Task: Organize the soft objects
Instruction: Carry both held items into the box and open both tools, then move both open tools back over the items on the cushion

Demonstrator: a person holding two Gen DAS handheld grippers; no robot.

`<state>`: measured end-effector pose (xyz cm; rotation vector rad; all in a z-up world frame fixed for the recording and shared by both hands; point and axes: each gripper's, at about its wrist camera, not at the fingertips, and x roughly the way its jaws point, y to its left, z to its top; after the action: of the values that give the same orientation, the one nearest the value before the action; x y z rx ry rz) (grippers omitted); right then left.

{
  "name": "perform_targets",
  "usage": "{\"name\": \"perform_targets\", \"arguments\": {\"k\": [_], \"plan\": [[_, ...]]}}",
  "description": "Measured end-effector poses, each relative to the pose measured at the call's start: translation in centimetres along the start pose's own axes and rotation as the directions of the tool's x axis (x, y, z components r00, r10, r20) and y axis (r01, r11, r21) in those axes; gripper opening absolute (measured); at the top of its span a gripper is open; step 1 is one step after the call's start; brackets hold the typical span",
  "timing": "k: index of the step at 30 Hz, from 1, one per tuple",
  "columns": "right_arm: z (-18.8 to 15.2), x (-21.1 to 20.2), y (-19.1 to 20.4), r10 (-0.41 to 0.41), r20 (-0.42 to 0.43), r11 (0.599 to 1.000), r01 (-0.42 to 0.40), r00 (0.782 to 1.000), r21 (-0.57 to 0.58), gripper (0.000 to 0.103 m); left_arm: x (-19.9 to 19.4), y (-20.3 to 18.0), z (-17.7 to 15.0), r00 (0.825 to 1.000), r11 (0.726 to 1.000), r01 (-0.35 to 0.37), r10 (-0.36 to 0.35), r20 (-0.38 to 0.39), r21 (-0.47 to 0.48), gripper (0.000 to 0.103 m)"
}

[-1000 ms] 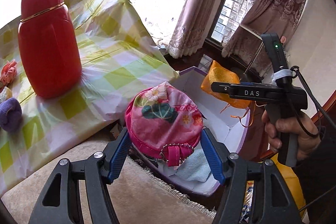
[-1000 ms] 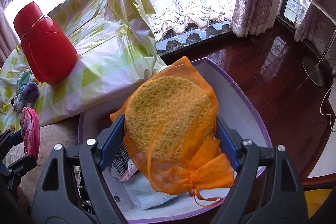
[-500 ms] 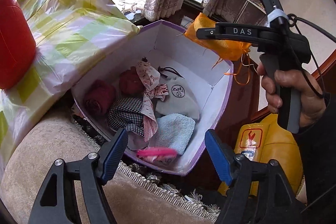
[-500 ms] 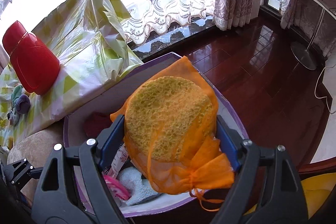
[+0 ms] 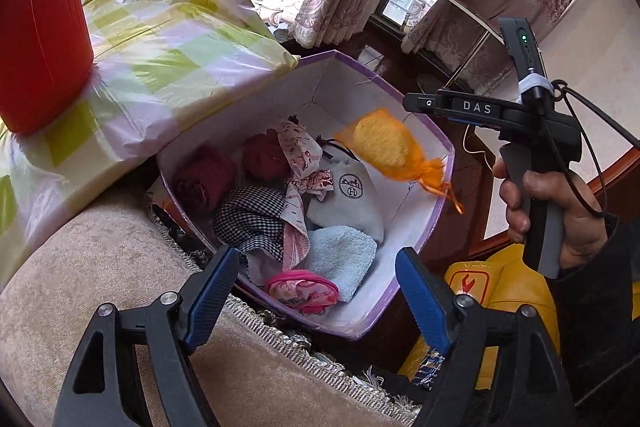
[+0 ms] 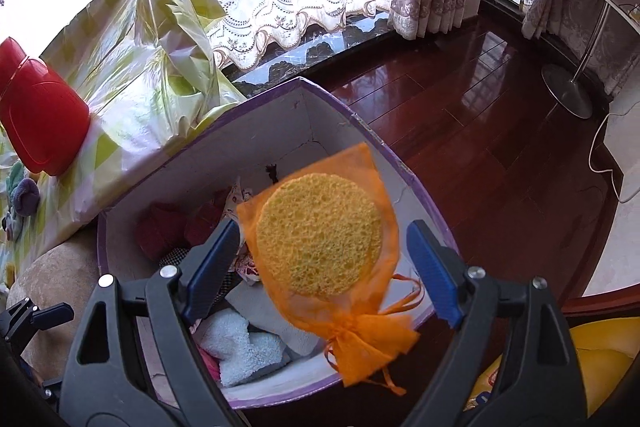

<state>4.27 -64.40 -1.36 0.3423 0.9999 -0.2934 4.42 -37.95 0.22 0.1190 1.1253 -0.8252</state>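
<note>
A purple-rimmed white box (image 5: 438, 143) (image 6: 360, 125) sits on the floor and holds several soft items. A pink floral pouch (image 5: 302, 291) lies at its near edge, beside a light blue towel (image 5: 340, 259) (image 6: 240, 345). An orange mesh bag with a yellow sponge (image 5: 386, 149) (image 6: 320, 239) is in mid-air over the box, free of both grippers. My right gripper (image 6: 320, 267) is open above the box, the bag falling between its jaws. My left gripper (image 5: 316, 295) is open and empty just in front of the box.
A red bottle (image 5: 38, 51) (image 6: 36, 115) stands on a table with a green checked cover (image 5: 168, 43). A beige cushion (image 5: 100, 267) lies below the left gripper. A yellow object (image 5: 508, 291) sits right of the box on the dark wooden floor (image 6: 500, 131).
My right gripper opened and let go of the orange sponge bag, which is dropping toward the box. Earlier my left gripper released the pink pouch into the box.
</note>
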Motion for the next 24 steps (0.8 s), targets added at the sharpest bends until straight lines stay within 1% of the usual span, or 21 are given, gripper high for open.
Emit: {"name": "perform_targets", "arguments": {"k": [8, 14, 19, 24], "plan": [[-0.1, -0.2, 0.0, -0.010, -0.005, 1.000, 0.010, 1.000, 0.008, 0.089, -0.6, 0.6, -0.1, 1.000, 1.000, 0.005, -0.004, 0.016, -0.026, 0.082], [-0.1, -0.3, 0.9, 0.013, -0.010, 1.000, -0.013, 1.000, 0.003, 0.089, -1.2, 1.5, -0.2, 0.999, 0.998, 0.003, 0.000, 0.041, -0.067, 0.082], [-0.2, -0.3, 3.1, 0.055, -0.021, 0.998, -0.056, 0.998, -0.029, 0.089, -2.7, 3.0, -0.5, 0.995, 0.994, -0.029, 0.039, 0.091, -0.107, 0.082], [-0.6, -0.4, 6.6, 0.102, -0.040, 0.991, -0.105, 0.994, -0.088, 0.089, -4.7, 5.8, -1.4, 0.987, 0.982, -0.061, 0.086, 0.134, -0.179, 0.082]]}}
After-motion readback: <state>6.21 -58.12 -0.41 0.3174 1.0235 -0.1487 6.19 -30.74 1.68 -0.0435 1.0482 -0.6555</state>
